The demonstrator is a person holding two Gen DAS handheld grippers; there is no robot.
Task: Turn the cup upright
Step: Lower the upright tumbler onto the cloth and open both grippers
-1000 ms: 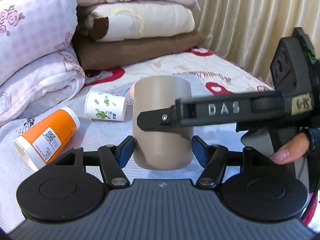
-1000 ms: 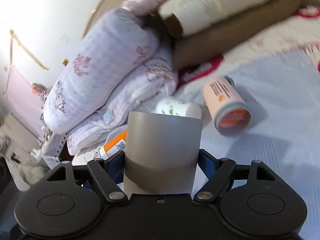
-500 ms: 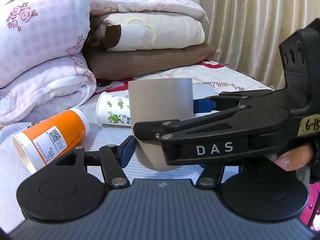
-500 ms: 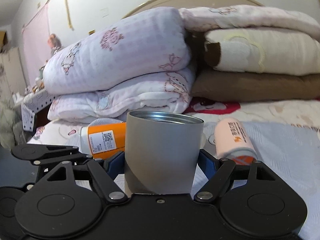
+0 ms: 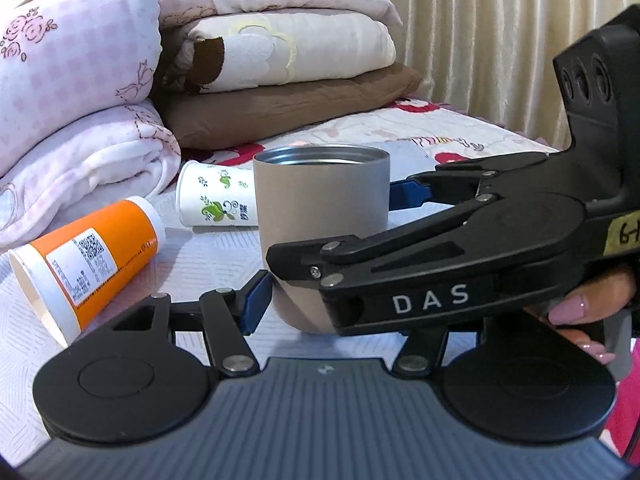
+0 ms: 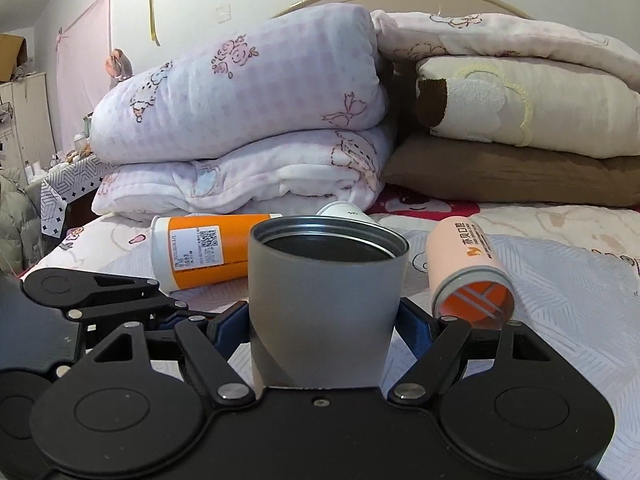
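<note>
A grey metal cup (image 5: 322, 208) stands upright, mouth up, on the white bedspread; it also shows in the right wrist view (image 6: 324, 304). My right gripper (image 6: 323, 322) is shut on its lower half, blue pads against both sides. In the left wrist view the right gripper (image 5: 400, 236) reaches in from the right across the cup. My left gripper (image 5: 332, 300) is open around the cup's base; one blue pad (image 5: 254, 300) stands slightly off its left side, the other is hidden.
An orange cup (image 5: 88, 256), a white leaf-print cup (image 5: 216, 200) and a pink-orange cup (image 6: 468, 268) lie on their sides on the bed. Folded quilts (image 6: 248, 120) and a brown pillow (image 5: 288, 108) are stacked behind. A curtain (image 5: 500, 32) hangs at right.
The right gripper has turned the grey cup from mouth-down to upright with its open rim on top. The left gripper's jaws have stayed around the cup's base.
</note>
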